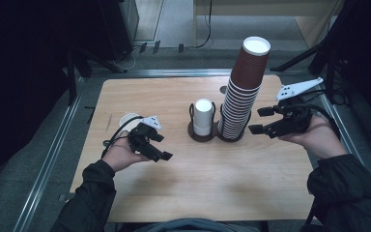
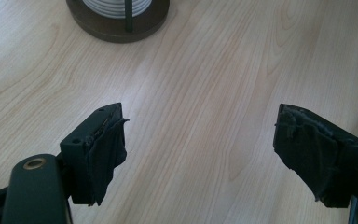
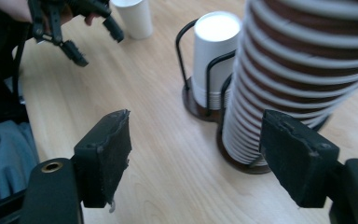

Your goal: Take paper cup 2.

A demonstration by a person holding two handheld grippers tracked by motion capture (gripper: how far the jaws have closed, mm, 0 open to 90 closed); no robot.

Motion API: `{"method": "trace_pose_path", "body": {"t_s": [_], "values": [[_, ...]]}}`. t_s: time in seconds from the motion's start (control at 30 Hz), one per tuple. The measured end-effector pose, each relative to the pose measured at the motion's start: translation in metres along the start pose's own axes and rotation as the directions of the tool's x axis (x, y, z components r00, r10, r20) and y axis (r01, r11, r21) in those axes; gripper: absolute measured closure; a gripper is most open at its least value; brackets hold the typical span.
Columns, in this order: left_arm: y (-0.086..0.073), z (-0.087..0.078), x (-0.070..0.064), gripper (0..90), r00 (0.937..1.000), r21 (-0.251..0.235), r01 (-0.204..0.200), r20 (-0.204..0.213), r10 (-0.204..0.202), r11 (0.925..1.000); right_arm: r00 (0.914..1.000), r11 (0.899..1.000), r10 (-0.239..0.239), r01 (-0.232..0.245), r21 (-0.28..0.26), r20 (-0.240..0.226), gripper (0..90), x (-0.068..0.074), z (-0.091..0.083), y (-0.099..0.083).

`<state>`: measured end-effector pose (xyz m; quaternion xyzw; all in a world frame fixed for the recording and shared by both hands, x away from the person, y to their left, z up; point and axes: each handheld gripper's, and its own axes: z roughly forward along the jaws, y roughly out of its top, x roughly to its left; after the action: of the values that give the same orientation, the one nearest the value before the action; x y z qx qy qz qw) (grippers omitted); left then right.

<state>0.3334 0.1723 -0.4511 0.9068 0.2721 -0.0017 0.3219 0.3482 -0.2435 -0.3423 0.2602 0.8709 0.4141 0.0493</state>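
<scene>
My left claw is held over the near-left part of the wooden table, jaws spread wide with nothing between them. In the left gripper view only bare tabletop lies between the two padded fingertips, whose black pad covering is frayed at the edges. Ahead of this claw and slightly to its left sits the round dark base of the cup holder, well clear of the jaws.

My right claw is held over the right side of the table, jaws likewise released and spread, gripping nothing. Its grey three-cornered plate points up and away from me. In the right gripper view the tall stack of brown cups with white rims stands just ahead of the claw, nearer the right-hand jaw; the stack is not touched. In the high view the stack leans slightly and rises well above everything else on the table.

Beside the tall stack, on the side toward my left claw, a short stack of white cups stands in the wire holder. A single white cup stands on the table just beyond my left hand; the right gripper view shows it close to the left claw.
</scene>
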Motion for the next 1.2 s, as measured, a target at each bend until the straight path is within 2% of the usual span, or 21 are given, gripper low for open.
{"method": "trace_pose_path", "body": {"t_s": [0.13,0.33,0.4,0.53,0.7,0.83,1.03,1.2], "values": [[0.001,0.001,0.0,16.6,1.0,0.001,-0.002,0.004,0.002,1.0,0.9997,1.0,0.013,-0.013,-0.015,0.021,23.6,-0.007,-0.013,0.007],[0.002,0.003,-0.003,16.6,0.9997,-0.001,-0.024,0.005,0.024,0.9997,0.9982,1.0,0.008,-0.007,-0.029,0.059,21.0,-0.015,-0.029,0.025],[0.003,0.003,-0.004,16.6,0.9993,-0.003,-0.035,0.014,0.035,0.9994,0.9983,0.999,0.022,-0.021,-0.031,0.054,19.1,-0.019,-0.033,0.031],[0.004,0.005,-0.006,16.6,0.9987,0.0,-0.045,0.023,0.045,0.999,0.9971,1.0,0.023,-0.021,-0.022,0.072,18.5,-0.025,-0.035,0.043],[0.004,0.007,-0.007,16.6,0.9982,0.008,-0.052,0.028,0.052,0.9986,0.9945,0.999,0.024,-0.02,-0.045,0.102,17.3,-0.031,-0.04,0.059],[0.004,0.004,-0.007,16.6,0.9978,-0.007,-0.057,0.034,0.057,0.9983,0.994,0.998,0.018,-0.011,-0.067,0.108,17.3,-0.034,-0.042,0.072],[0.002,0.002,-0.004,16.6,0.9979,-0.001,-0.06,0.023,0.06,0.9982,0.9921,0.997,0.025,-0.016,-0.08,0.123,15.9,-0.04,-0.041,0.088],[0.002,0.002,-0.005,16.7,0.9974,-0.008,-0.063,0.035,0.063,0.998,0.9921,0.996,0.022,-0.011,-0.093,0.124,15.2,-0.042,-0.037,0.102]]}}
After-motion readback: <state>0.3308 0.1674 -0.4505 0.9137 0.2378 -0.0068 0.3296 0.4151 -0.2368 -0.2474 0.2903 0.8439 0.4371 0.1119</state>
